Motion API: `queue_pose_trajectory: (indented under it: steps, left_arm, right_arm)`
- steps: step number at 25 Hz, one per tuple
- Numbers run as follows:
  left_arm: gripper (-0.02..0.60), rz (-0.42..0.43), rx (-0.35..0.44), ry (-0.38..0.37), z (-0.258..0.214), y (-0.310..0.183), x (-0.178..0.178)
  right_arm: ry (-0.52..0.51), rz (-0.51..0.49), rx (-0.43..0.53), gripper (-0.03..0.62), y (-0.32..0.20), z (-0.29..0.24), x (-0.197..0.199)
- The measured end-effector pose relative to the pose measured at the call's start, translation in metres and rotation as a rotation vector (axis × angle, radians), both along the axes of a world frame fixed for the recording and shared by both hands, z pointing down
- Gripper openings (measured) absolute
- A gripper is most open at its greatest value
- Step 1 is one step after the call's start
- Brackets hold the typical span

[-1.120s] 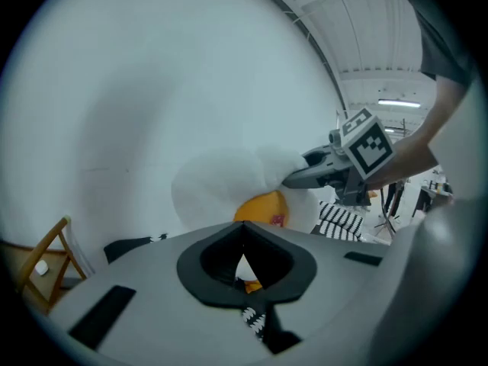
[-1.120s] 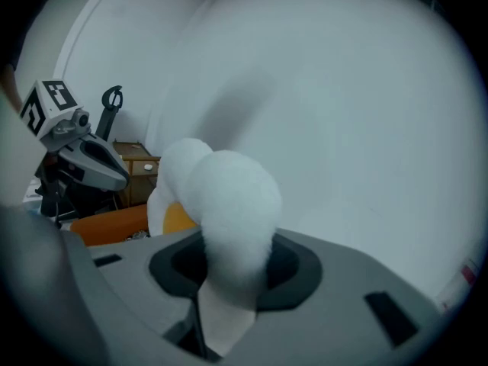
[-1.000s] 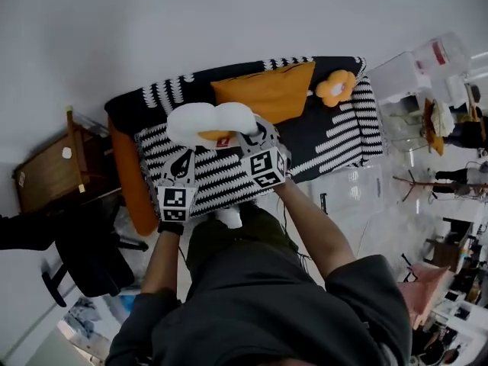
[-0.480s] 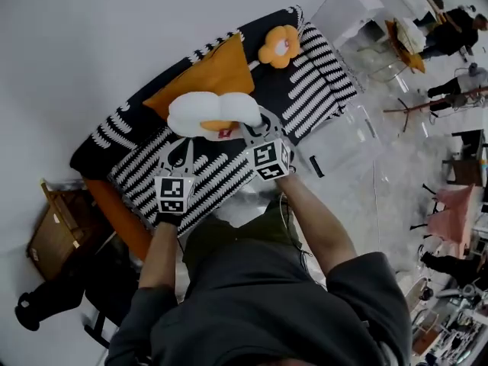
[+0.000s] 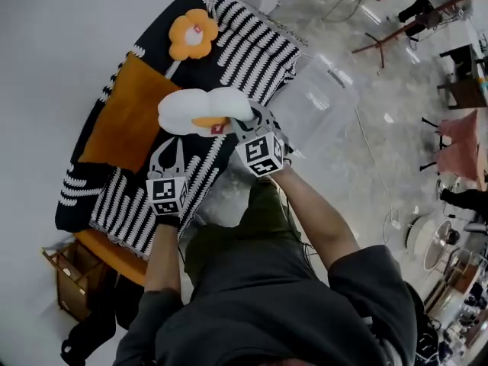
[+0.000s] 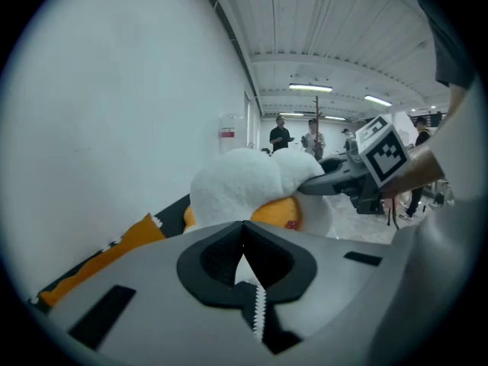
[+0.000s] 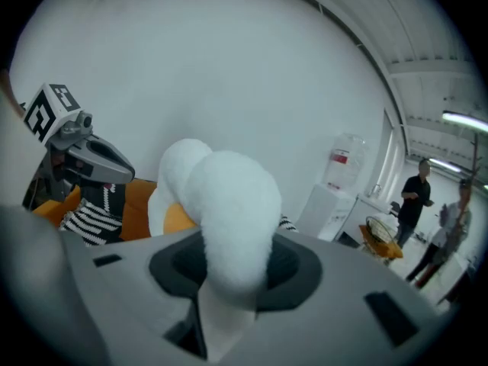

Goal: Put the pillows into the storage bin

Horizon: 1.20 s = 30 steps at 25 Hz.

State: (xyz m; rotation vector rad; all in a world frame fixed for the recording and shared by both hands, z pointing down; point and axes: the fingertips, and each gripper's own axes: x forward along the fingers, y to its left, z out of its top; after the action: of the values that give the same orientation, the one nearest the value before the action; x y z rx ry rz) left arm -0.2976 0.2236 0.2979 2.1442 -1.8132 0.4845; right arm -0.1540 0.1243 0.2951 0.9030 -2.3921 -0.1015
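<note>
A white flower-shaped pillow [image 5: 200,110] with an orange centre hangs in the air above the sofa's edge. My right gripper [image 5: 242,122] is shut on one fat white petal [image 7: 229,197], which bulges out between its jaws. My left gripper [image 5: 176,139] pinches a thin white bit of the same pillow [image 6: 242,183] at its lower edge. A clear plastic storage bin [image 5: 324,97] stands on the floor just right of the sofa. On the sofa lie a square orange pillow [image 5: 126,120] and a small orange flower pillow [image 5: 191,35].
The sofa [image 5: 255,40] carries a black-and-white striped throw. A wooden side table [image 5: 72,269] stands at the lower left. A coat stand [image 5: 396,40] and a pink chair [image 5: 463,139] are on the floor to the right; people stand far back.
Both grippers have carried the white pillow sideways from over the middle of the sofa to its end by the clear bin. The grips look the same.
</note>
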Motion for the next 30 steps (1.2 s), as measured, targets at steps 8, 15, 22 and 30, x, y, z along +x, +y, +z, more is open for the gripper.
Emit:
queue_pose_trajectory:
  steps: [8,15,22,30]
  left_arm:
    - [0.002,0.24,-0.065,0.037,0.069,-0.127,0.181]
    - [0.002,0.454,-0.139,0.038,0.159,-0.177,0.315]
    - [0.002,0.613,-0.229,0.026,0.244,-0.181,0.398]
    - [0.002,0.633,-0.307,0.022,0.305,-0.175,0.414]
  right_arm:
    - [0.073,0.265,-0.065,0.152,-0.088,0.084,0.211]
    - [0.125,0.514,-0.126,0.153,-0.099,0.177,0.362]
    - [0.155,0.665,-0.232,0.156,-0.078,0.283,0.447]
    - [0.179,0.696,-0.3,0.163,-0.067,0.359,0.472]
